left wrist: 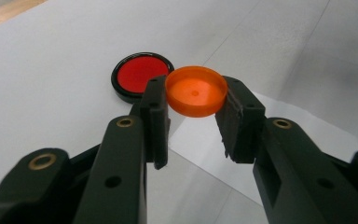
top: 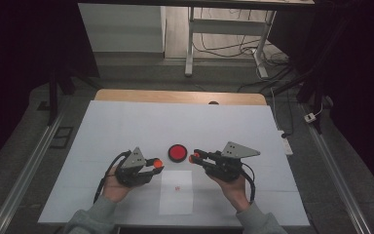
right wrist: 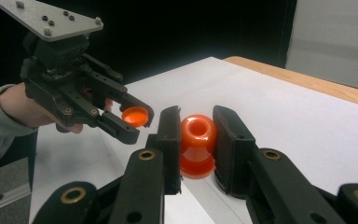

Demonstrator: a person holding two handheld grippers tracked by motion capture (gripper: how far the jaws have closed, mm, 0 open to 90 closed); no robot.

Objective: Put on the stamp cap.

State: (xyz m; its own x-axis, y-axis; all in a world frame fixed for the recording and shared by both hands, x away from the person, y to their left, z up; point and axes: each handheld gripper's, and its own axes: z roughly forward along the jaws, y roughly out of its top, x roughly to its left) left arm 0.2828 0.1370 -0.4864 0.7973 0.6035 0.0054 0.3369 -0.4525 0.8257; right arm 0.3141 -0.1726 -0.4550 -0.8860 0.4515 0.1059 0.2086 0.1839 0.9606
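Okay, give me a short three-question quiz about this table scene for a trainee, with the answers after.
1. What does the left gripper hold?
2. True or false: the red disc lies on the white paper sheet.
3. The right gripper is shut on: A) a black cable, B) an orange bottle, C) nothing.

Key
1. An orange cap, pinched between its jaws.
2. False; it lies on the table beyond the sheet.
3. B, the orange bottle.
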